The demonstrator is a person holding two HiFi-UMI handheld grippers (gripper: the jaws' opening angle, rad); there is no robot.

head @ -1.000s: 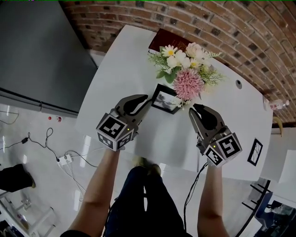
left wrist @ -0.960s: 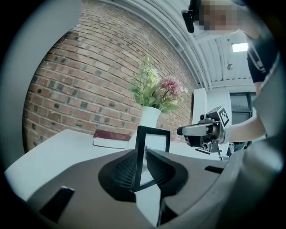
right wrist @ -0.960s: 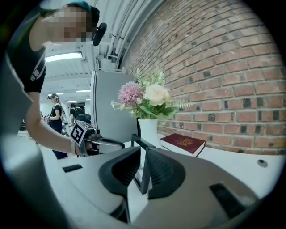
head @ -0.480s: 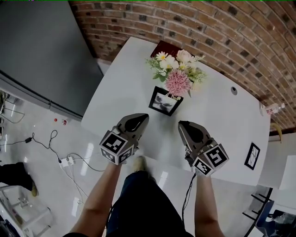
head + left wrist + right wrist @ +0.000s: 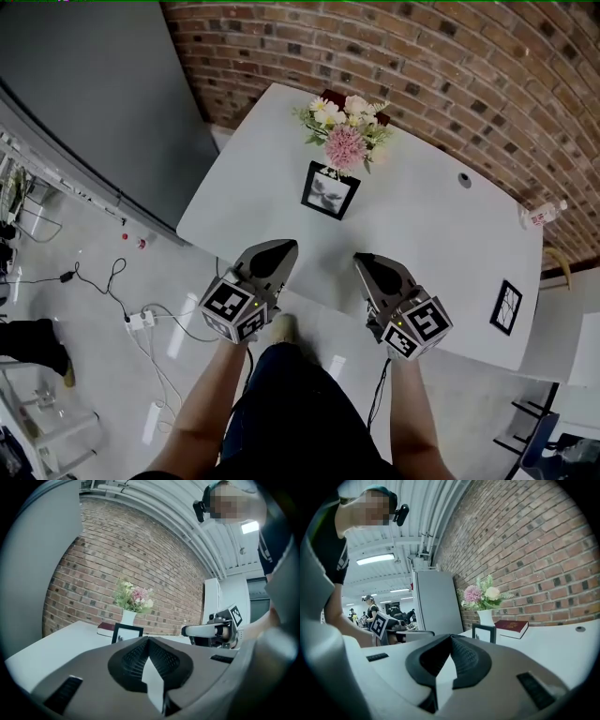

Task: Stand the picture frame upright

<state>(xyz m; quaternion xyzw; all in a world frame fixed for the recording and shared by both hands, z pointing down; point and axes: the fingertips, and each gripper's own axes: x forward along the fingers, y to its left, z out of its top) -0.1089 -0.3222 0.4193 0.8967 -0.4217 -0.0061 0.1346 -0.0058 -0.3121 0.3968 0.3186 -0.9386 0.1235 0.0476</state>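
Centre and right of the head view, the white bench [image 5: 422,244] lies bare and free to cross. Upper centre is crowded: the picture frame [image 5: 329,191] stands just before the flowers [image 5: 344,141], a red book [image 5: 512,628] behind them, brick wall [image 5: 450,75] beyond. A small dark frame [image 5: 506,307] sits at the bench's right edge

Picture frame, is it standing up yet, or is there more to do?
Done: the picture frame stands upright before the flowers. In hand: nothing; the left hand-held gripper and right hand-held gripper are shut, empty, apart from it. Left: nothing visible.
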